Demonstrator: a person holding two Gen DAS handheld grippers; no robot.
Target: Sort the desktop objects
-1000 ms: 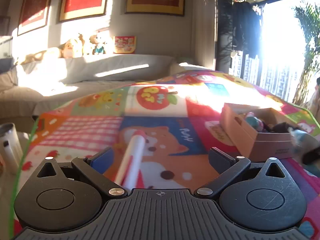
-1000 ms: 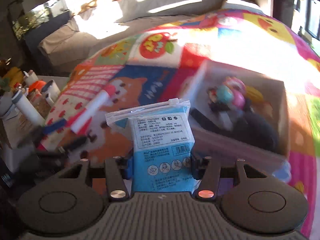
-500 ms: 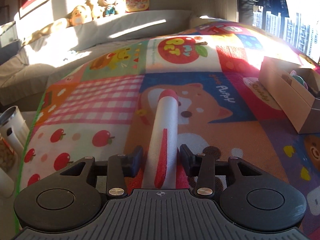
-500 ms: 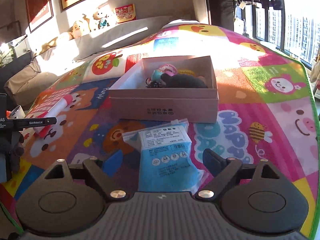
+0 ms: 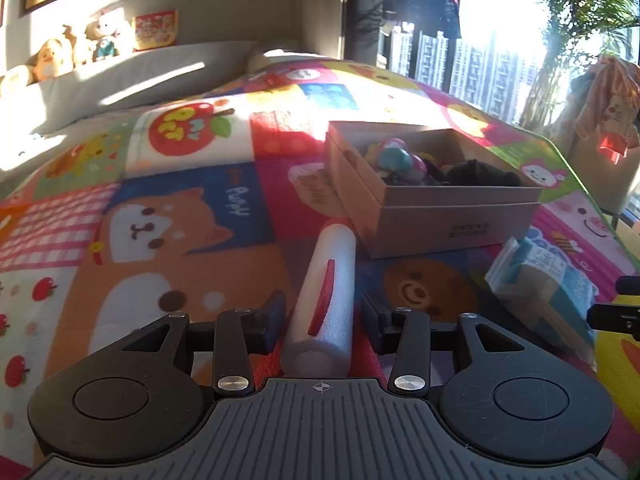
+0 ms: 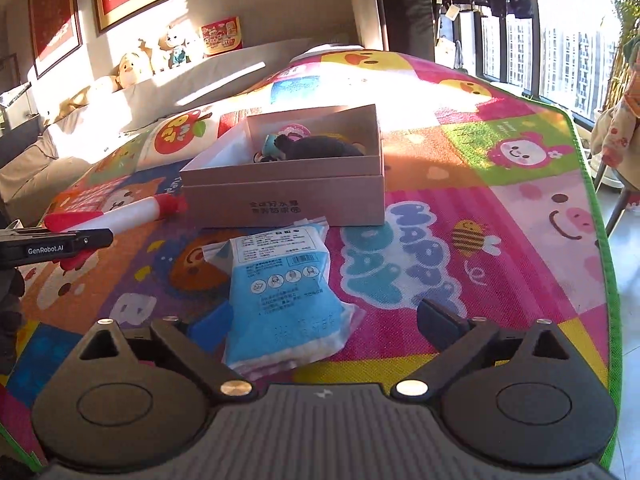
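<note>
Since a second ago: left gripper [image 5: 322, 312] narrowed around foam roll [image 5: 322, 300], jaws opening slightly; right gripper [image 6: 324, 320] opening wide, blue packet [image 6: 286, 288] released onto mat [image 6: 480, 248].

White foam tube [image 5: 320, 300] and blue packet [image 6: 280, 292] flat on mat beside open cardboard box [image 6: 288, 196].

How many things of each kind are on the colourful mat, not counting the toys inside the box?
Cardboard box: 1
Blue packet: 1
White foam roll: 1
Total: 3
</note>
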